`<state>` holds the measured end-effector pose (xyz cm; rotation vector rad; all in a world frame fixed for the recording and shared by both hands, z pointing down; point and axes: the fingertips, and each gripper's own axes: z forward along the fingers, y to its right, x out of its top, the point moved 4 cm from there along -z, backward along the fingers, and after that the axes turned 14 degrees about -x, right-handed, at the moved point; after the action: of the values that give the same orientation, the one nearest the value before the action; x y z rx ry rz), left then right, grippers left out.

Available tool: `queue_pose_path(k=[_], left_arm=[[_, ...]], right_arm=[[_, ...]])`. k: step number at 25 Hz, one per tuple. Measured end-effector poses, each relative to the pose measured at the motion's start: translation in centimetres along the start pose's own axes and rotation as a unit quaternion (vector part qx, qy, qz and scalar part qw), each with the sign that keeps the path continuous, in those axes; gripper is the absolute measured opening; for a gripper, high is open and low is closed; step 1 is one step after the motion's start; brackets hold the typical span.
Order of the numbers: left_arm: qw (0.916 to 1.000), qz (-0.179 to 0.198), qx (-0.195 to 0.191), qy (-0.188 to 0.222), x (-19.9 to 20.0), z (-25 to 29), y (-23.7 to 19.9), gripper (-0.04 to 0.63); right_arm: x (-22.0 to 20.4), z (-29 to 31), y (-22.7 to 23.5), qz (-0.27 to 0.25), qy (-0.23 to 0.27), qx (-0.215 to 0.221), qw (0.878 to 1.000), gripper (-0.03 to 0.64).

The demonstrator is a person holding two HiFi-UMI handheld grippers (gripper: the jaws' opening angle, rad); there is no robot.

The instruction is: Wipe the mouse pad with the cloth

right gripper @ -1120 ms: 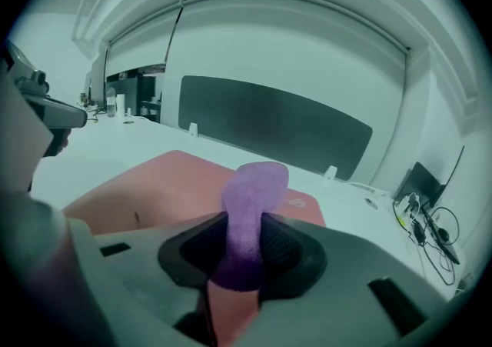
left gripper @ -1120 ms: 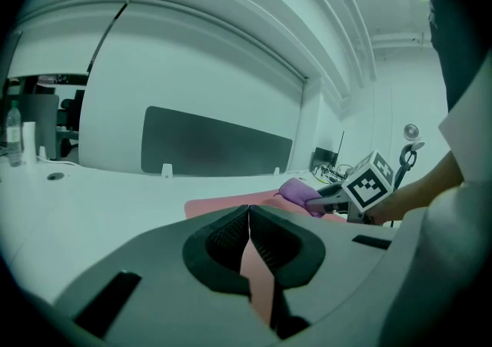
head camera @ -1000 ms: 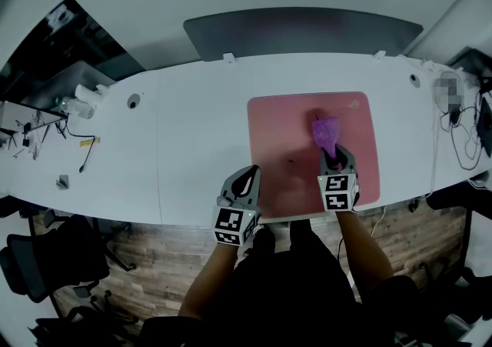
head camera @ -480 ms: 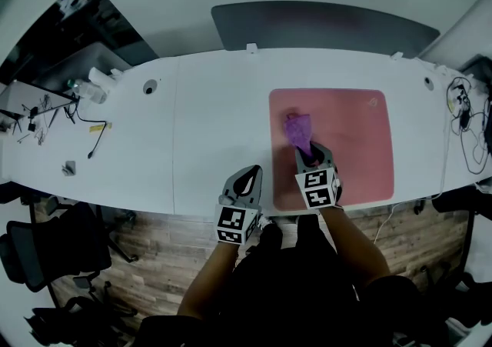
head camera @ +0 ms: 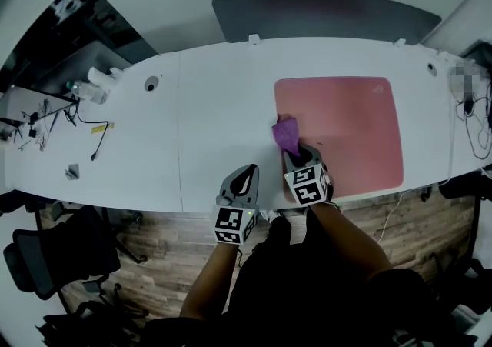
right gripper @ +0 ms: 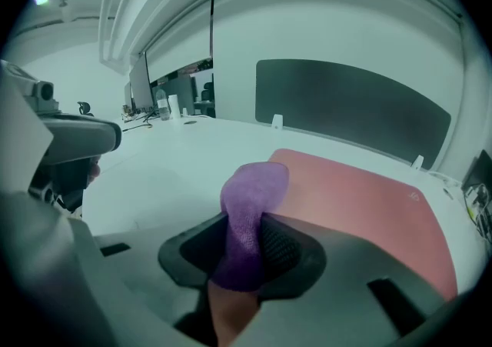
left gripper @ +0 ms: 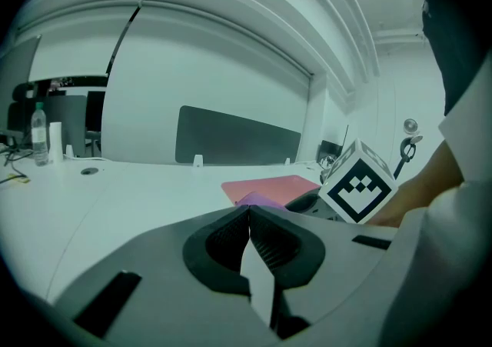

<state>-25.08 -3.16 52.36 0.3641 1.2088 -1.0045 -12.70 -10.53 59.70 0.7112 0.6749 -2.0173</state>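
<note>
A pink mouse pad point(head camera: 342, 126) lies on the white desk point(head camera: 215, 122), right of centre. My right gripper point(head camera: 296, 151) is shut on a purple cloth point(head camera: 284, 135), which sits at the pad's near left edge. In the right gripper view the cloth point(right gripper: 250, 215) sticks up from between the jaws, with the pad point(right gripper: 361, 199) stretching away to the right. My left gripper point(head camera: 242, 181) hovers at the desk's near edge, left of the pad, its jaws closed together with nothing in them. From the left gripper view, the left gripper point(left gripper: 249, 218) faces the pad point(left gripper: 269, 185) and cloth point(left gripper: 260, 200).
A dark divider panel point(head camera: 323, 15) stands behind the desk. Cables point(head camera: 473, 118) hang at the right end. A bottle point(head camera: 86, 90), wires and small items lie on the far left. Office chairs point(head camera: 46, 261) stand on the wood floor below.
My right gripper has dragged the cloth leftward and nearer across the pad, from its middle to its near left edge. The left gripper has stayed put.
</note>
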Motion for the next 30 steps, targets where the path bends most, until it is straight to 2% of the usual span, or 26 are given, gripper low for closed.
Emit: queue_pose_path(k=[7,16,30], left_arm=[[0.9997,0.001,-0.008,-0.022,-1.1,-0.2,0.5,0.021],[0.9999,0.005,0.014,0.004,1.2,0.9,1.5,0.021],[1.0000,0.006,-0.002,0.001,1.3,3.9,5.1,0.021]], right_arm=[[-0.9,0.6,-0.1,0.001,-0.019,-0.011,1.000,0.128],[-1.9,0.6,2.4,0.003,-0.017,-0.019,1.000,0.130],[-3.9,0.5,8.0,0.014,-0.032,-0.033,0.999,0.137]])
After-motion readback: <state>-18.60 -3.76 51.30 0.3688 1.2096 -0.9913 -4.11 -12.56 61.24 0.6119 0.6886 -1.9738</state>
